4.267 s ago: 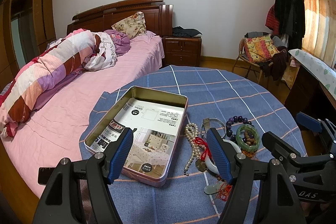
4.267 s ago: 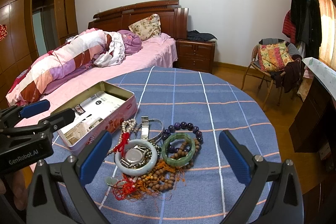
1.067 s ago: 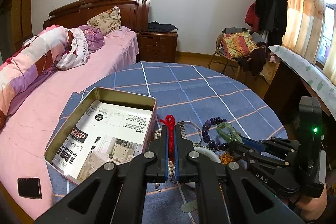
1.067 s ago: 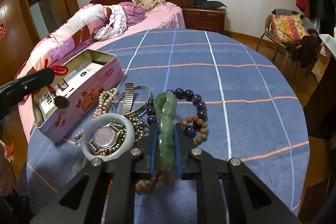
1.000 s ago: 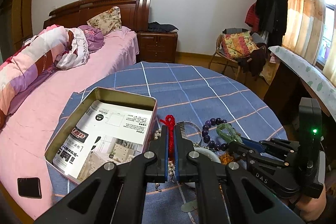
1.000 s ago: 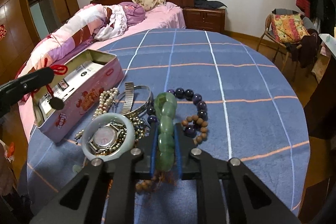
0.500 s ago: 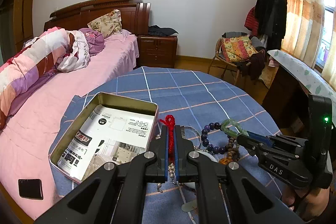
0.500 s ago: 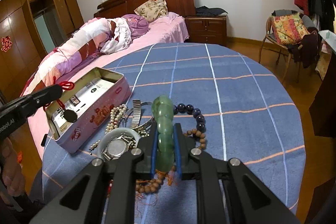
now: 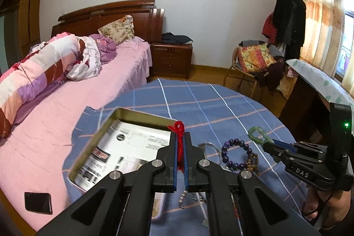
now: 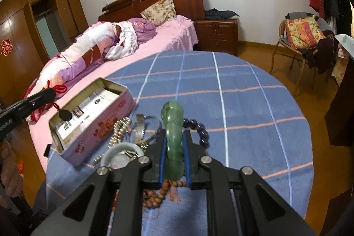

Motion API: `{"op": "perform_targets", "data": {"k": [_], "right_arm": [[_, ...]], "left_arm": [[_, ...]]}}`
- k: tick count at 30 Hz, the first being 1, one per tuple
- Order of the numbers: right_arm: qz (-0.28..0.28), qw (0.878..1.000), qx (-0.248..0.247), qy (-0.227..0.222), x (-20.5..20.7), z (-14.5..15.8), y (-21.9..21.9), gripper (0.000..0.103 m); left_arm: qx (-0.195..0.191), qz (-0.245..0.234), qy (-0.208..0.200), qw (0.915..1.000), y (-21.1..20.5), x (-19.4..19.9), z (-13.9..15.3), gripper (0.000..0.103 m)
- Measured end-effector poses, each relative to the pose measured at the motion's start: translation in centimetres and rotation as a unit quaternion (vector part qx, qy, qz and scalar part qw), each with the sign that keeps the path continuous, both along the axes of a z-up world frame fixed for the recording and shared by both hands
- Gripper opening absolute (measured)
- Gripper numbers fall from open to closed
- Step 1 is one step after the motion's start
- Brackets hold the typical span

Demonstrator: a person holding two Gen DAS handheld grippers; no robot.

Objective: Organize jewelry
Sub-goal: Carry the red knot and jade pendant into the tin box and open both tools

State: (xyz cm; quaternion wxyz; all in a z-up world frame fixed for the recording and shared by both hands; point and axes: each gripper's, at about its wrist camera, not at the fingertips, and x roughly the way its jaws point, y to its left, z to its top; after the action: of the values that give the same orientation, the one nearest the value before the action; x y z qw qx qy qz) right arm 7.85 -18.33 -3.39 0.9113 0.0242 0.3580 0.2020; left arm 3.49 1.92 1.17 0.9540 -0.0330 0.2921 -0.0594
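Note:
My left gripper (image 9: 181,136) is shut on the red cord (image 9: 178,126) of a pendant. In the right wrist view its dark round charm (image 10: 64,114) hangs over the open tin box (image 10: 95,132). My right gripper (image 10: 173,141) is shut on a green jade bracelet (image 10: 172,116), held edge-up above the jewelry pile; from the left wrist it shows as the bracelet (image 9: 256,134) at the right gripper (image 9: 268,143). On the cloth lie a purple bead bracelet (image 10: 199,127), a pearl string (image 10: 118,129), a metal watch band (image 10: 139,125), a pale bangle (image 10: 121,154) and wooden beads (image 10: 154,194).
The round table (image 9: 199,103) wears a blue checked cloth and butts against a pink bed (image 9: 66,92) on the left. A black phone (image 9: 37,202) lies on the bed's edge. A chair (image 10: 303,37) and a dark desk (image 9: 309,92) stand to the right.
Both grippers have risen a little with their loads. The green bracelet now hangs clear of the pile, and the charm has swung in over the tin.

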Motion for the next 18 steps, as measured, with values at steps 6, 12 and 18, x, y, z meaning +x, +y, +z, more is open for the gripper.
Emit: {"op": "perform_targets", "data": {"k": [6,12,18], "right_arm": [[0.032,0.999,0.003,-0.002,0.8,0.9,2.5,0.017],[0.074,0.997,0.000,-0.009,1.5,2.1,6.0,0.017],[0.112,0.994,-0.005,-0.010,2.3,2.6,10.0,0.017]], "left_arm": [[0.002,0.024,-0.010,0.9997,2.5,0.8,1.1,0.003],[0.003,0.047,-0.007,0.9989,5.1,1.7,0.9,0.003],[0.002,0.062,0.017,0.9979,7.1,3.2,-0.8,0.003]]}}
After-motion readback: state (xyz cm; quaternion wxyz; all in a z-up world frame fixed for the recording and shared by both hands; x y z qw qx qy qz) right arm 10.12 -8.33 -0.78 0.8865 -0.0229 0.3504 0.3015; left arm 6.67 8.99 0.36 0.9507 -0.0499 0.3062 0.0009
